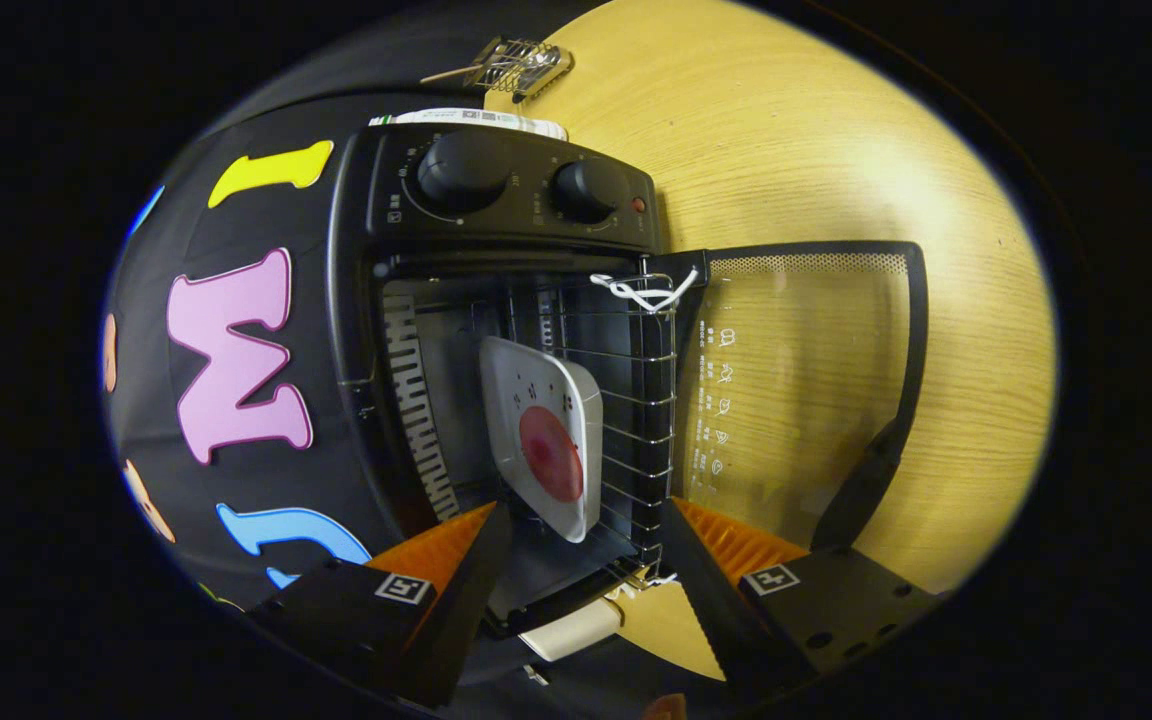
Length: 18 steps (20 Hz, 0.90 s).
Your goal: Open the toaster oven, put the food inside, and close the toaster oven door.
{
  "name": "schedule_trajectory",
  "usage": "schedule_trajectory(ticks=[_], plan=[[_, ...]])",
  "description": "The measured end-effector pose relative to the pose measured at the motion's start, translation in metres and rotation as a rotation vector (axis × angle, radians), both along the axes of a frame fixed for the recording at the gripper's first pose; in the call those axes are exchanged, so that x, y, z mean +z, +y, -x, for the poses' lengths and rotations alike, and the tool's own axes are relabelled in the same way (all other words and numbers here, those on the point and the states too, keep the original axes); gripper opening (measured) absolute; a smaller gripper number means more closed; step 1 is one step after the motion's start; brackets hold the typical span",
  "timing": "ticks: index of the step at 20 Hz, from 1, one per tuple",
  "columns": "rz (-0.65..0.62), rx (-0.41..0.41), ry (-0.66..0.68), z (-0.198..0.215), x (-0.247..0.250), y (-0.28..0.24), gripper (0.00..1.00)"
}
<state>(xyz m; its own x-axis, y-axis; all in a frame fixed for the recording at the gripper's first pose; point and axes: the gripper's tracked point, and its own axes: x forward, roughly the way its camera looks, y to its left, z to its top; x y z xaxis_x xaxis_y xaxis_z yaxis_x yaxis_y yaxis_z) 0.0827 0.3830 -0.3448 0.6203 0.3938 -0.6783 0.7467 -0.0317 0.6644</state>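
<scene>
Far corner of the white plate (546, 440) behind the oven rack (636, 400); door (796, 390) markings too small.

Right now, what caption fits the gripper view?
Open gripper faces the toaster oven; plate on rack, door open.

Wooden table (836, 130), pale grain, bare around the appliance. Small wire rack with a thin handle (516, 65) lay on the table's far side, beyond the appliance. White cord (642, 291) was knotted at a corner of the inner rack.
</scene>
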Motion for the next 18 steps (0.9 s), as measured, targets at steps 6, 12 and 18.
schedule_trajectory(ticks=[6,12,18], plan=[[0.109,0.326,-0.139,0.037,0.034,0.003,0.98],[0.418,0.758,-0.258,0.094,0.039,-0.01,0.99],[0.711,1.108,-0.232,0.149,-0.002,-0.032,0.99]])
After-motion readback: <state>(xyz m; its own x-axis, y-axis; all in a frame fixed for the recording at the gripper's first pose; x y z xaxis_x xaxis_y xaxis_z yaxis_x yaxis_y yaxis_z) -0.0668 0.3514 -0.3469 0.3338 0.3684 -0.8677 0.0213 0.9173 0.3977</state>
